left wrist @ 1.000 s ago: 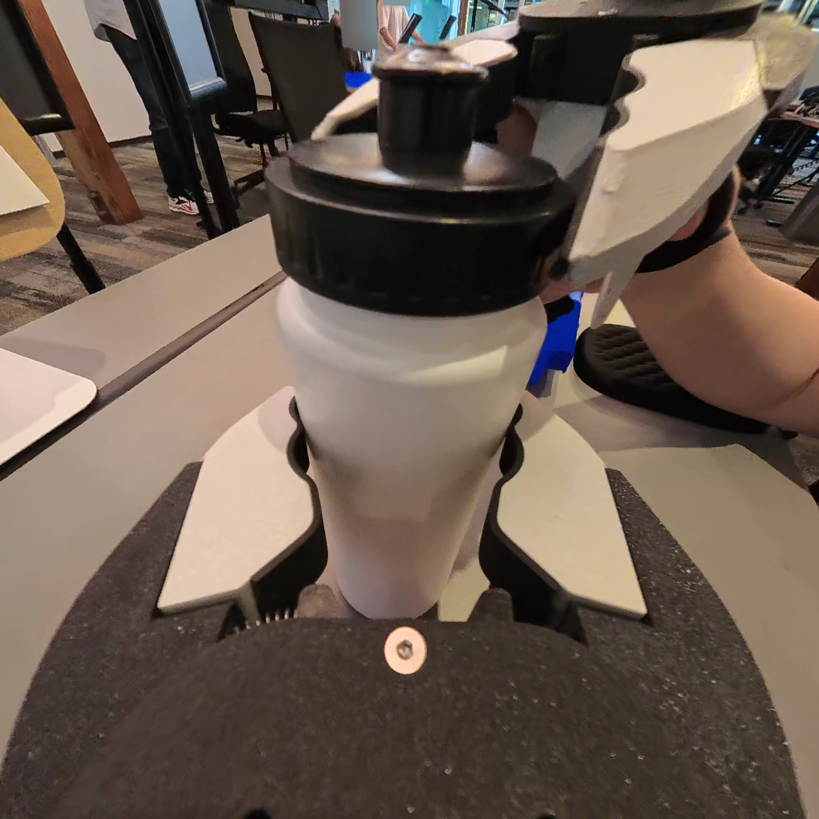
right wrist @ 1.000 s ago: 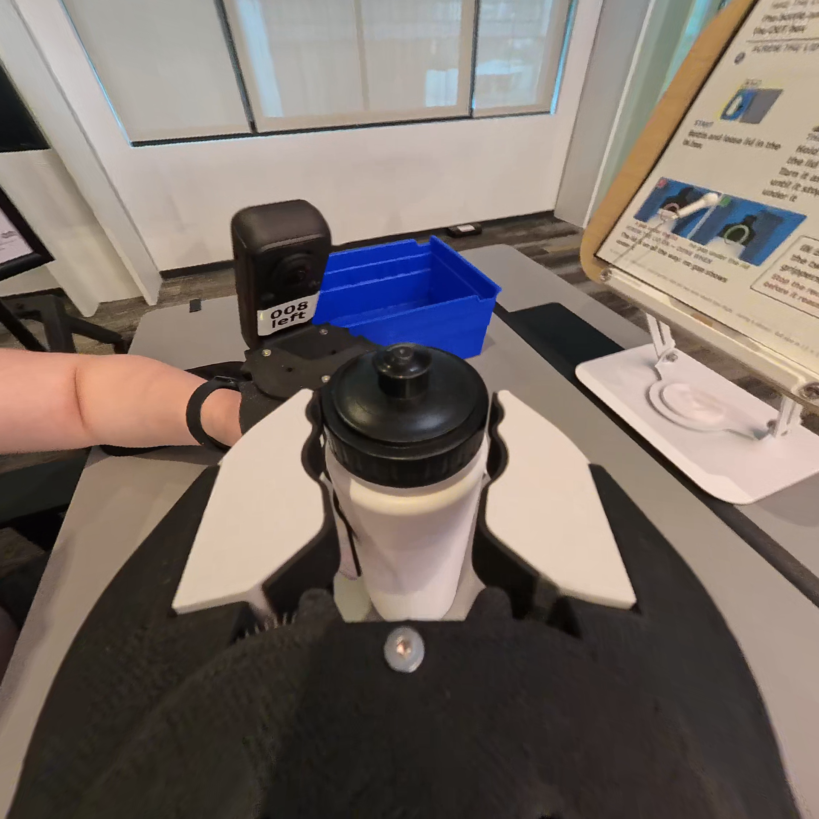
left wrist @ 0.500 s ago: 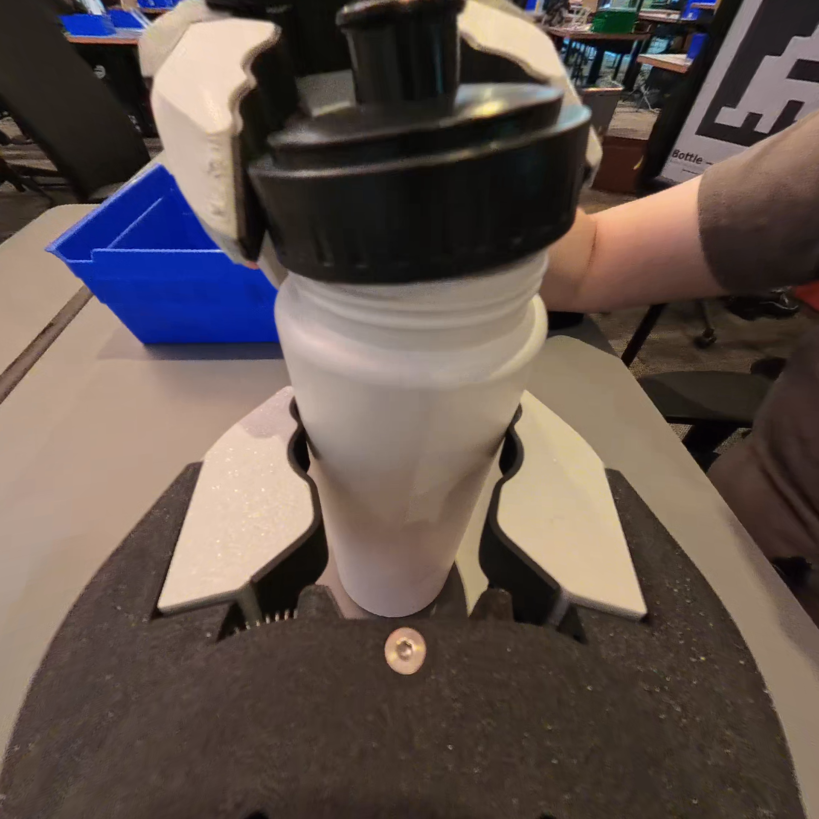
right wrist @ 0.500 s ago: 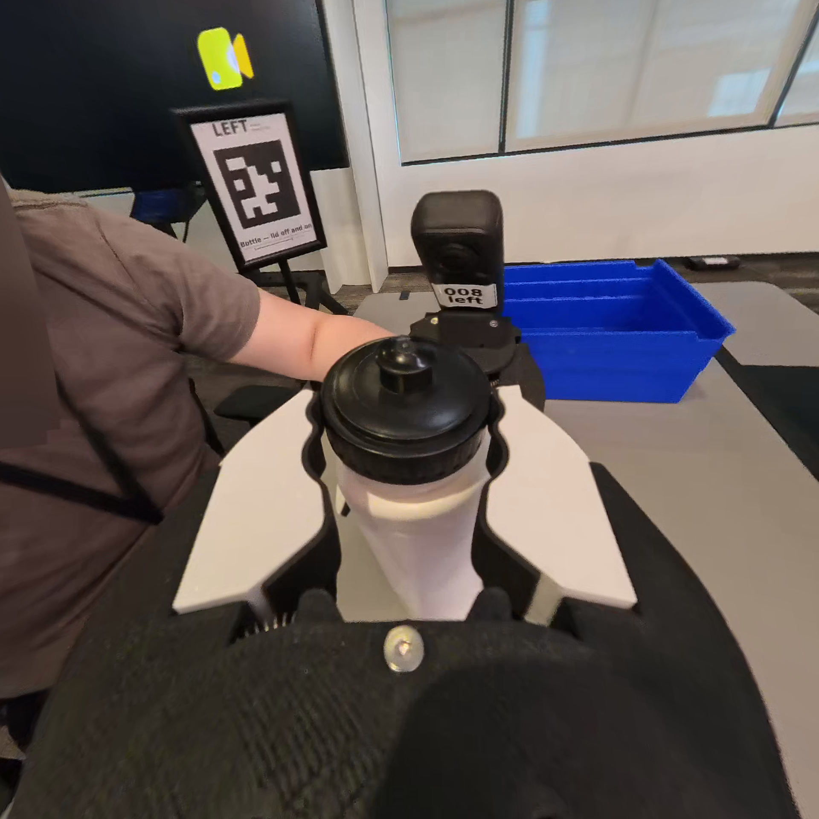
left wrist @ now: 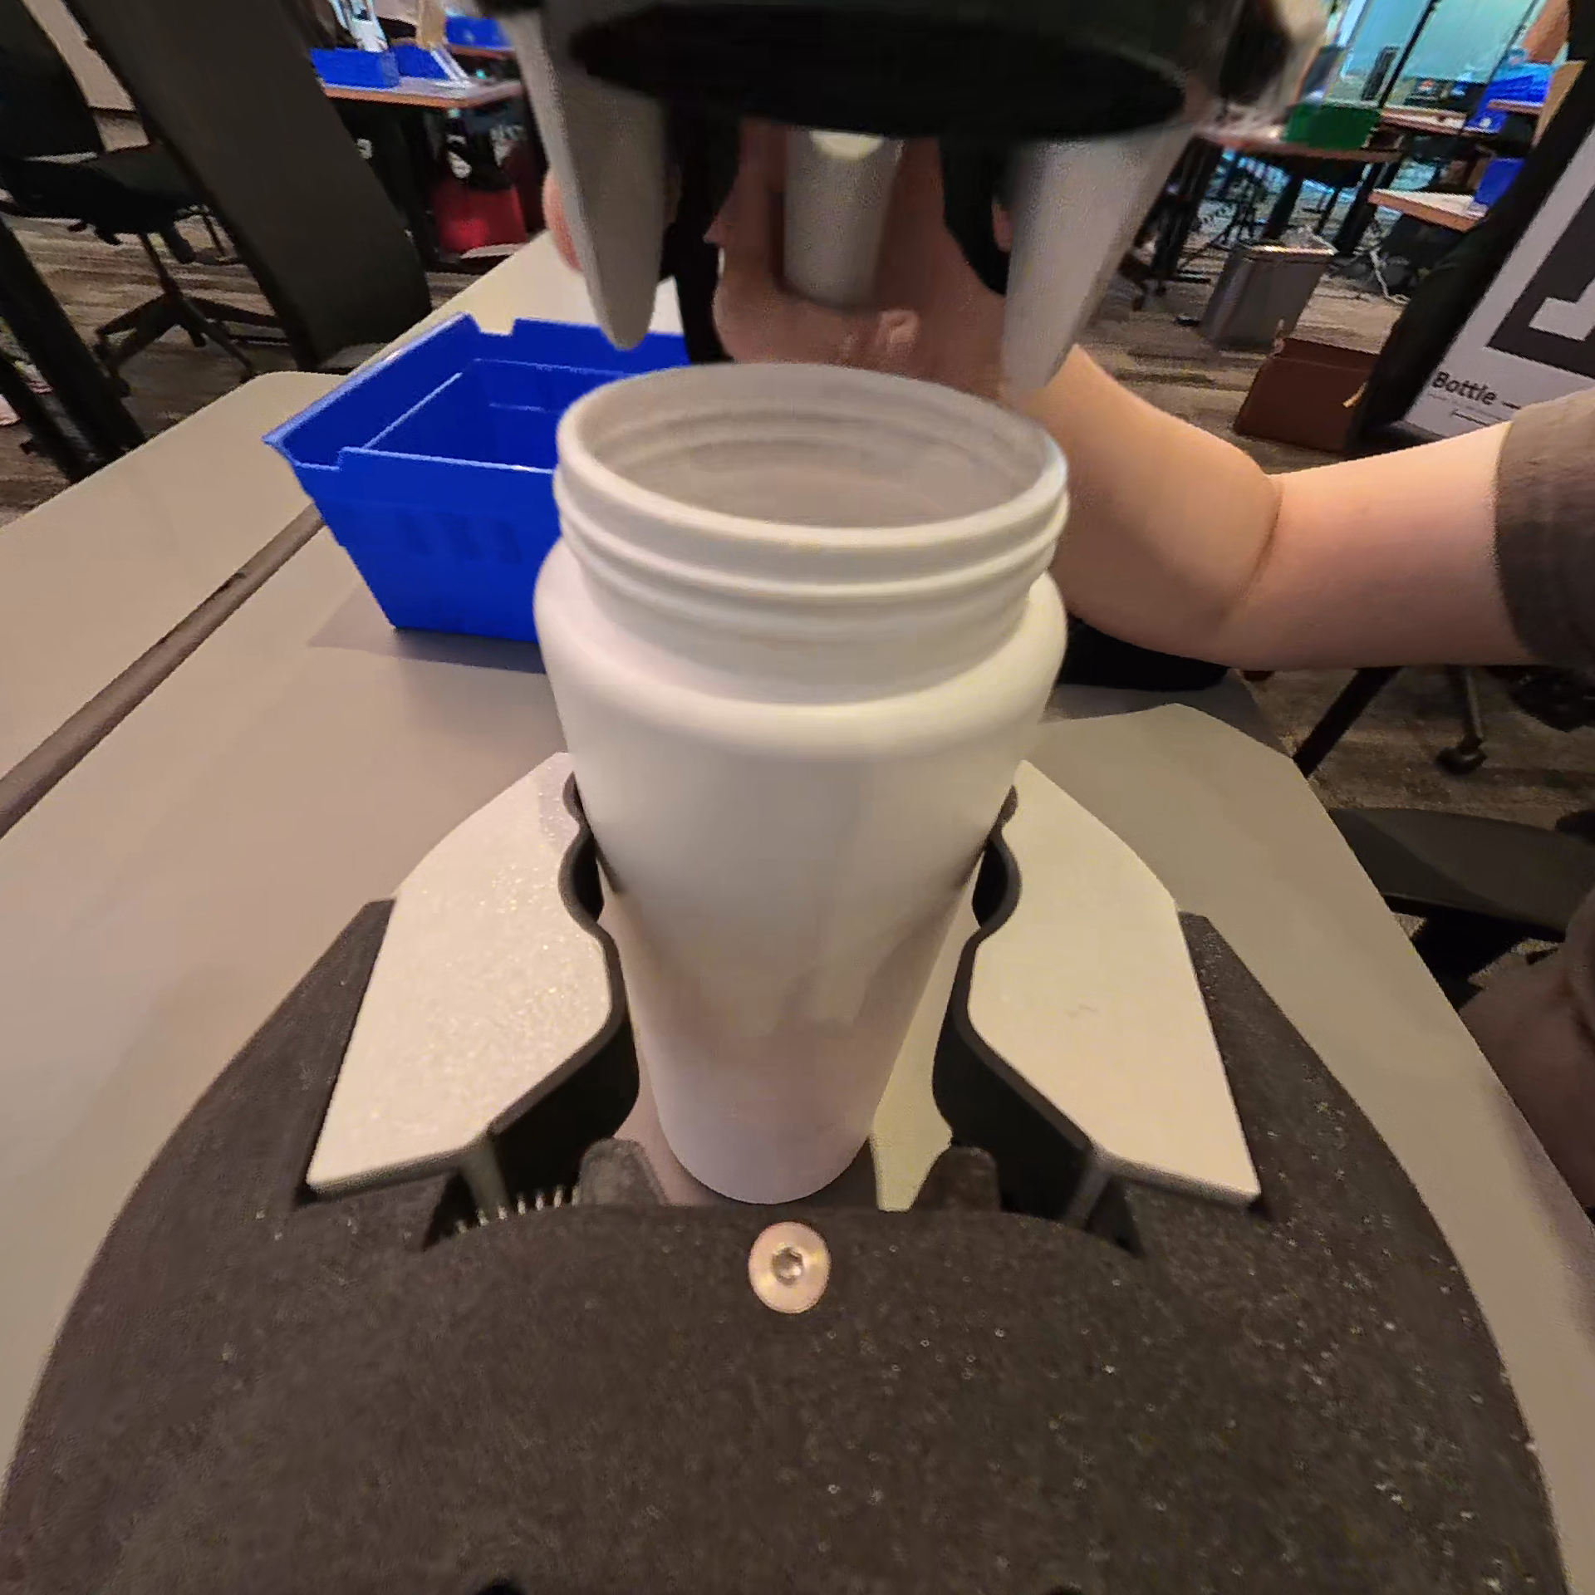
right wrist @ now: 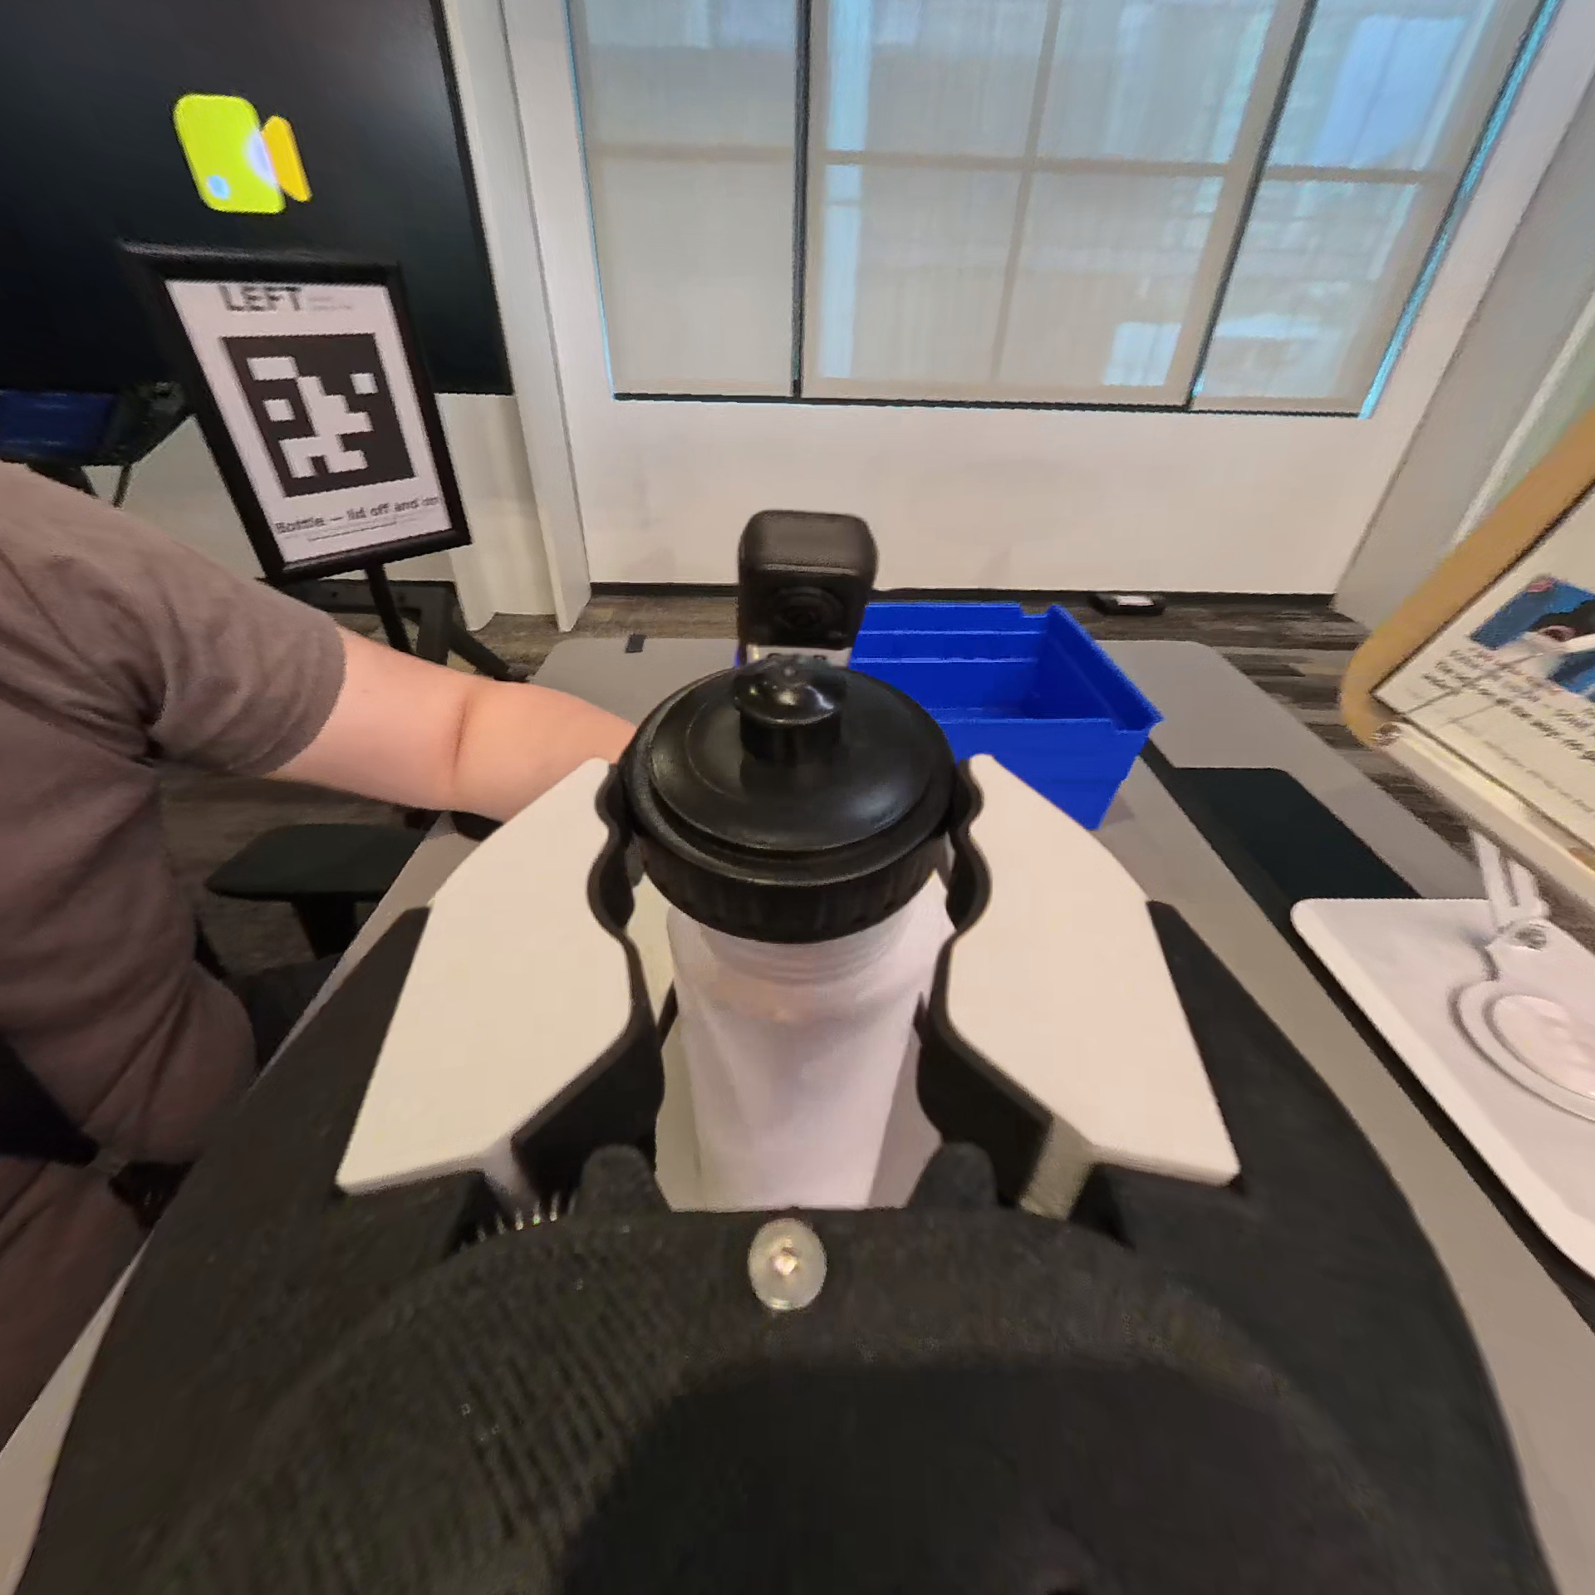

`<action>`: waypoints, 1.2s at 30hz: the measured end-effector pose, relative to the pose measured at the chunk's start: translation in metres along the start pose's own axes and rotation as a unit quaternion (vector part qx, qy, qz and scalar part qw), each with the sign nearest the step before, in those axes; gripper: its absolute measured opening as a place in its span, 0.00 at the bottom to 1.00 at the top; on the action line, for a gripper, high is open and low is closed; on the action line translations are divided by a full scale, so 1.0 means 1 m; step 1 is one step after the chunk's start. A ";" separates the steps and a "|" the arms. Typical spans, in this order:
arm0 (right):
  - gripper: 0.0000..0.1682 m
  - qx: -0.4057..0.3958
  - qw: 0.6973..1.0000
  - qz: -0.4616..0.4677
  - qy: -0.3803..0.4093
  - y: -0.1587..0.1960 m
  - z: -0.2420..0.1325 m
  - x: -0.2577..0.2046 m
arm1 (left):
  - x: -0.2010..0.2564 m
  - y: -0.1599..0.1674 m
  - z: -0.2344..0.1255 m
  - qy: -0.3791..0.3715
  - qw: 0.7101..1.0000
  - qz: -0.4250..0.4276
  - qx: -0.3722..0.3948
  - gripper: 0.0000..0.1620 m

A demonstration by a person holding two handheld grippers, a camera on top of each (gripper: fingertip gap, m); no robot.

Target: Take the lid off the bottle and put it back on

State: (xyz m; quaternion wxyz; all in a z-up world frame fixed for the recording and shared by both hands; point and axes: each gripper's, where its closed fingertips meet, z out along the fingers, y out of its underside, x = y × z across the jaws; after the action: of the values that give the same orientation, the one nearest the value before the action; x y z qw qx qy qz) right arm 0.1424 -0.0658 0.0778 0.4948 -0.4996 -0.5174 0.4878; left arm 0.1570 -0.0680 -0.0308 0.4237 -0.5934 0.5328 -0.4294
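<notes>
The white bottle (left wrist: pixel 798 777) is clamped upright over the desk (left wrist: pixel 216 777) by the left tongs (left wrist: pixel 790 872) to steady it, while its black lid (right wrist: pixel 785 807), gripped by the closed right tongs (right wrist: pixel 785 837), is held just above the open threaded mouth.

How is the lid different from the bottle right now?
The lid is black; the bottle is white. The lid is short, wide and ribbed round its edge, while the bottle is tall and smooth below its threaded neck. The right gripper holds the lid up above the open bottle, which the left gripper clamps low down. Both are round and gripped between jaws.
</notes>
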 end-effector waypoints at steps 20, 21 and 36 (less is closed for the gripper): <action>0.44 -0.063 0.943 -0.030 0.325 0.003 -0.098 0.101 | -0.040 0.002 -0.015 -0.115 0.993 -0.032 0.001 0.53; 0.44 -0.075 0.925 -0.015 0.372 0.010 -0.124 0.117 | -0.040 0.002 -0.015 -0.115 0.993 -0.032 0.000 0.53; 0.44 -0.288 0.707 0.229 0.603 0.198 -0.304 0.180 | -0.040 0.002 -0.014 -0.117 0.993 -0.032 -0.003 0.53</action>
State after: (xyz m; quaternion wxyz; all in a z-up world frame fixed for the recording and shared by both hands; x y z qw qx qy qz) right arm 0.4505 0.1224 -0.1051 0.4063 -0.9089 -0.0934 0.0079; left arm 0.1403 -0.0289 -0.0311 0.4674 -0.6577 0.4611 -0.3692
